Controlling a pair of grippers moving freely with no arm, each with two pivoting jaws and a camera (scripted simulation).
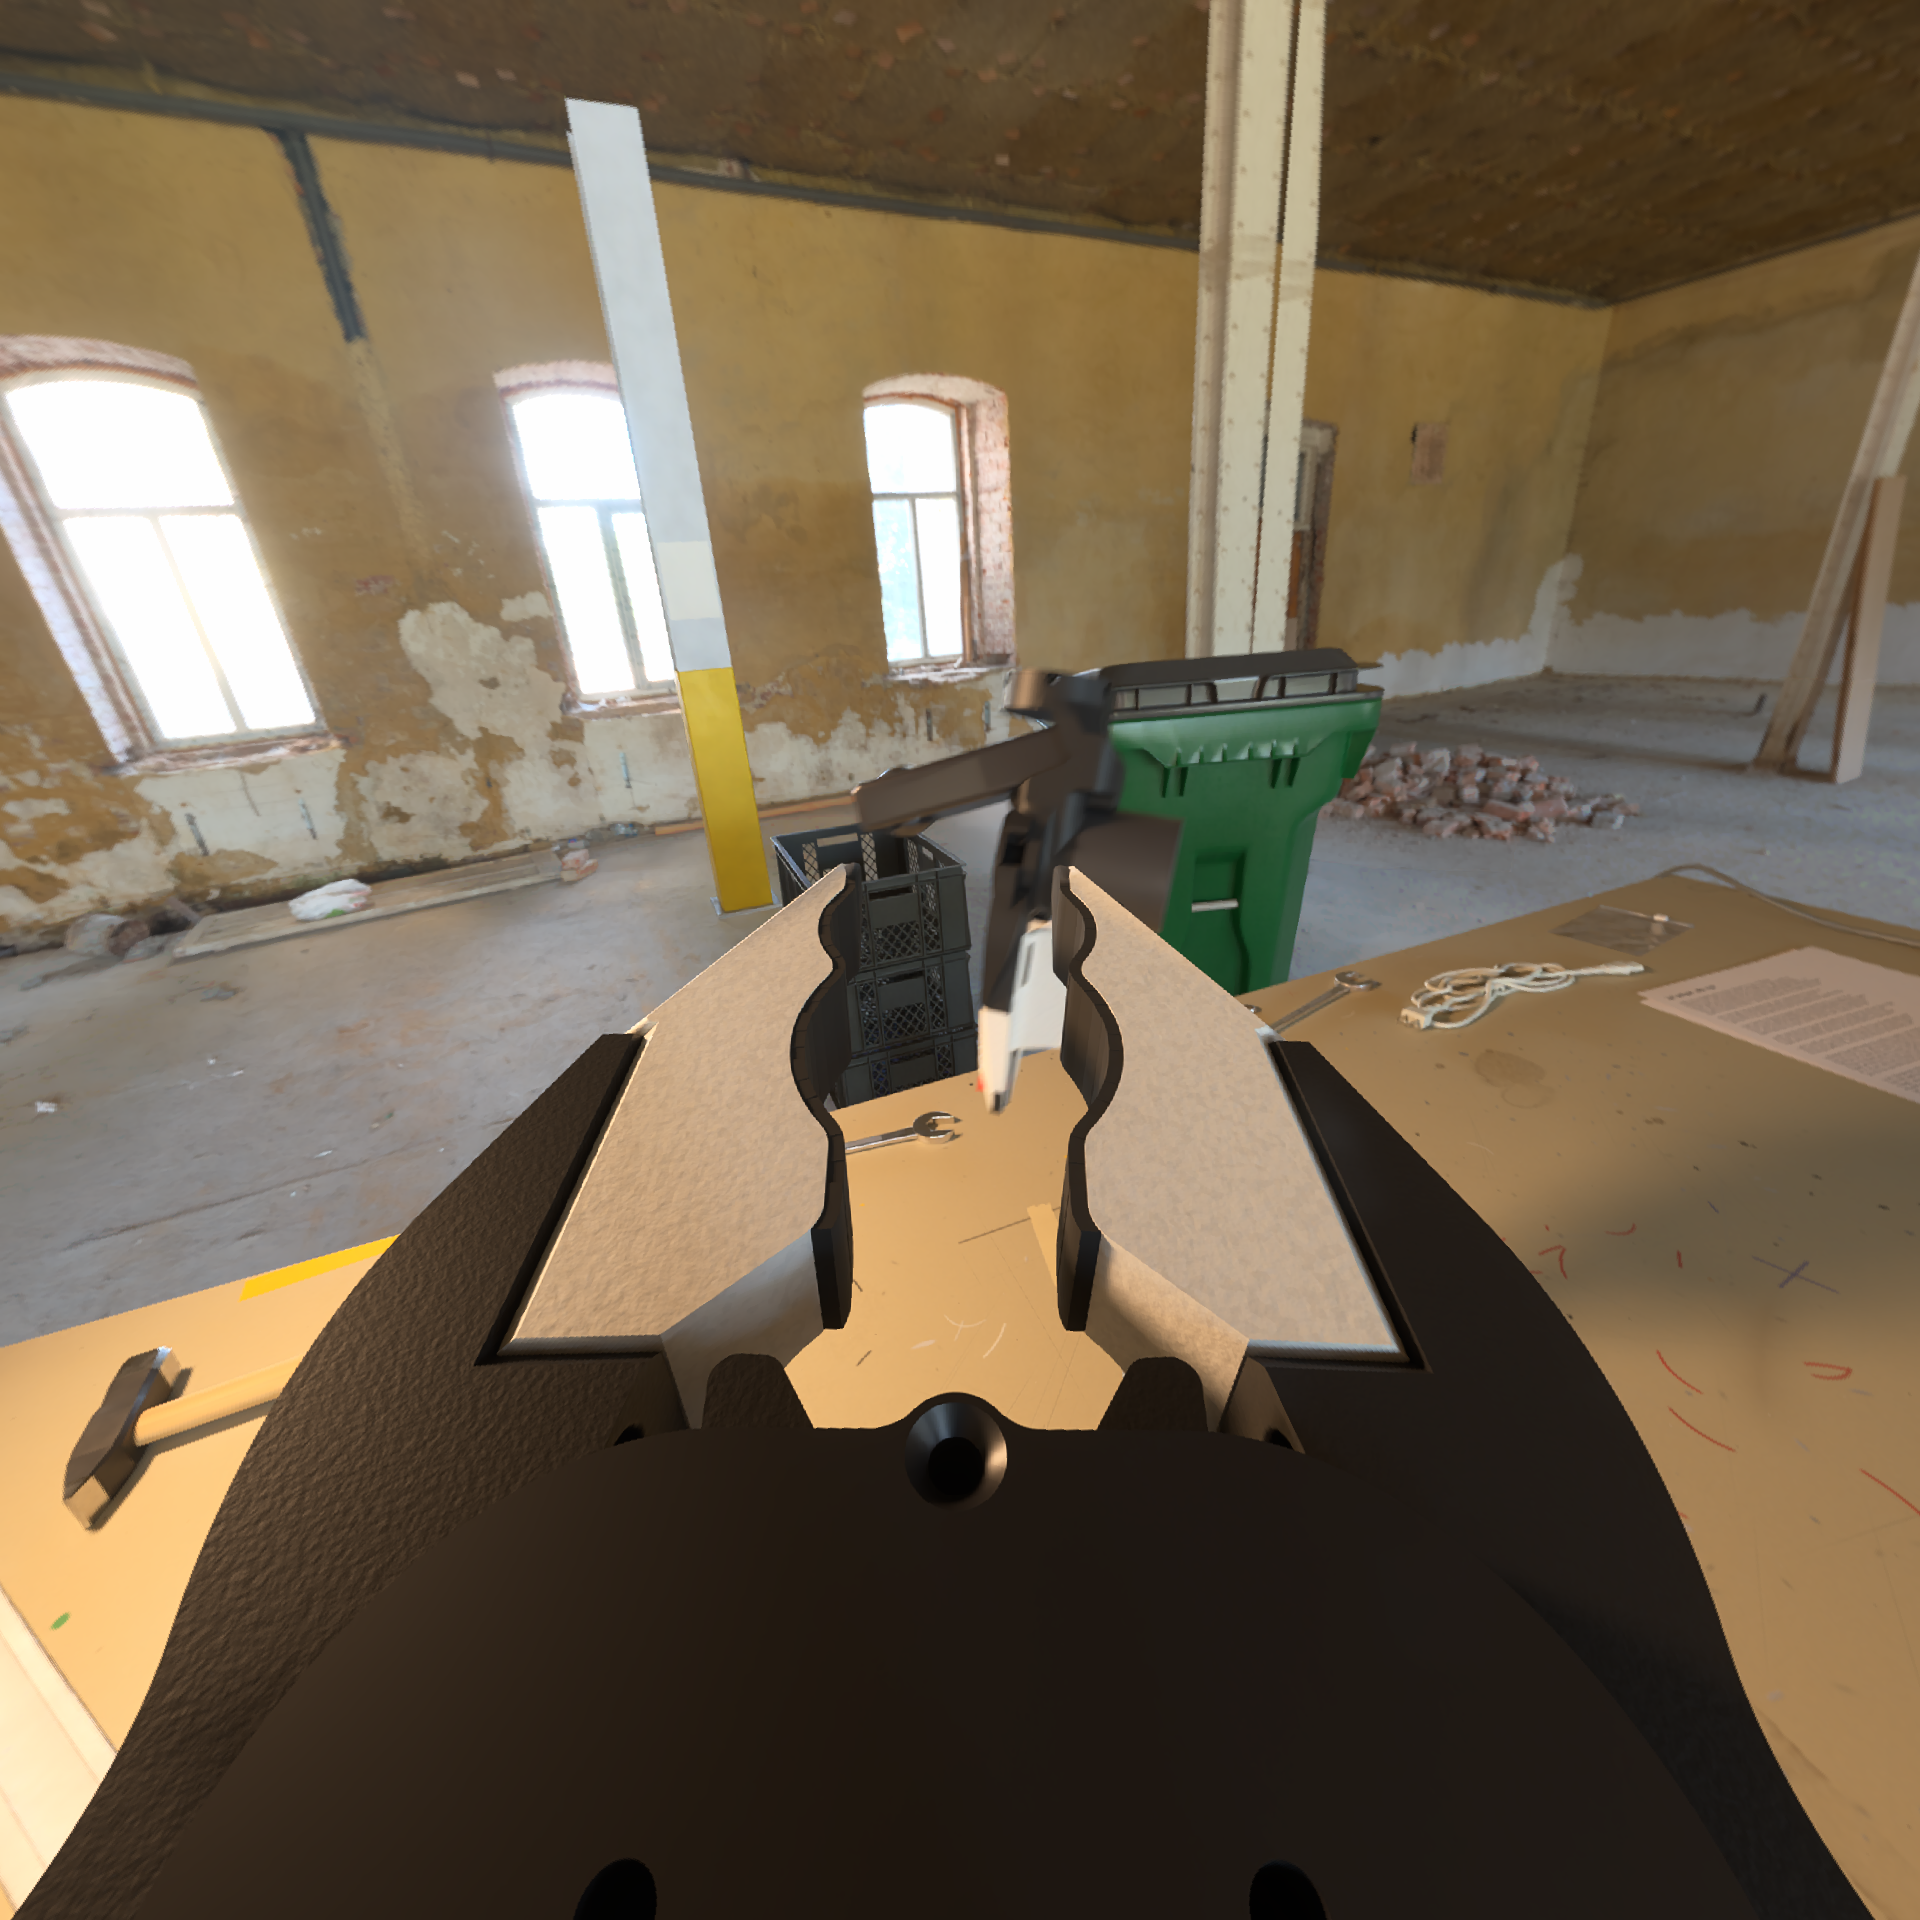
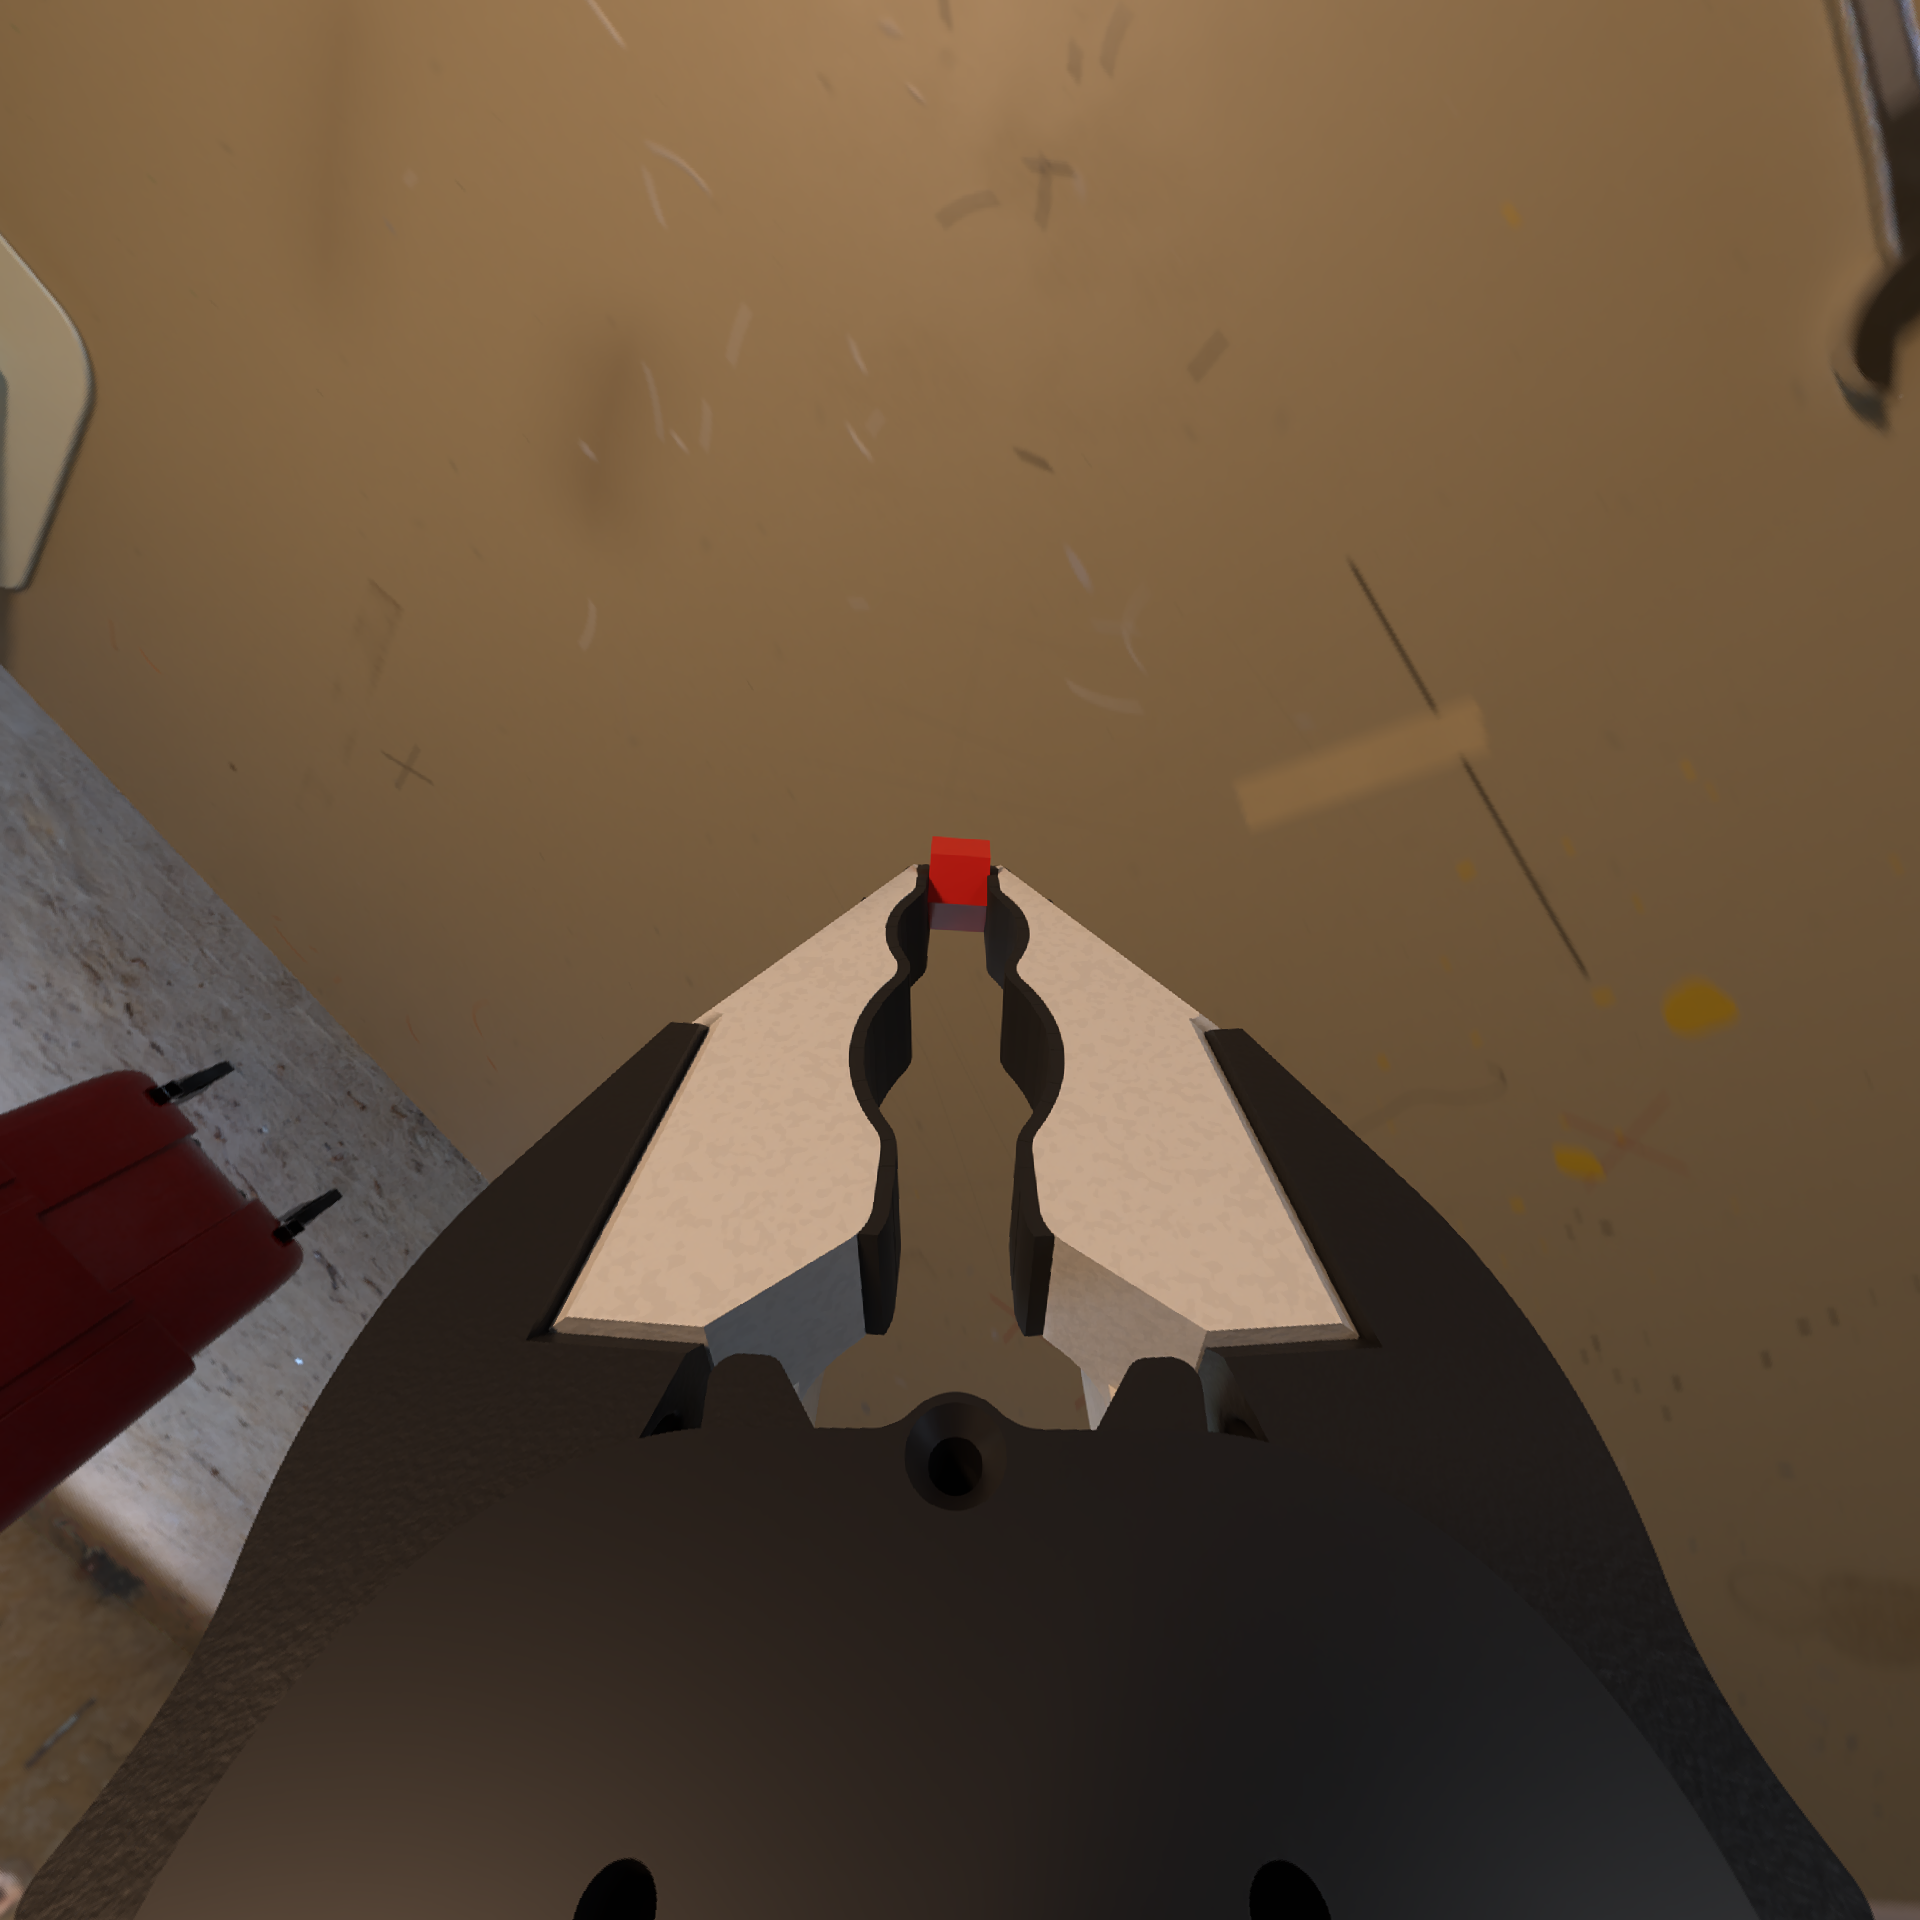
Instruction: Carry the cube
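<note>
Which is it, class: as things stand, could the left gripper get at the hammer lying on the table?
Probably yes. The left gripper is open and holds nothing, and the hammer lies in the open on the table to its left with nothing on or around it. The gripper would need to turn towards it.

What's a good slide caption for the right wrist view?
Right gripper pinching a small red cube at its fingertips above a scuffed wooden tabletop.

Left gripper [image 1: 956, 894] jaws apart, nothing between, over the tan table [image 1: 1558, 1195]. Right gripper [image 1: 1003, 1081] at 12 o'clock, tips pointing down, red speck at them. Wrench [image 1: 904, 1135] just beside it at 11. Hammer [image 1: 125, 1439] at 9. Green bin [image 1: 1236, 821] at 1.
</note>
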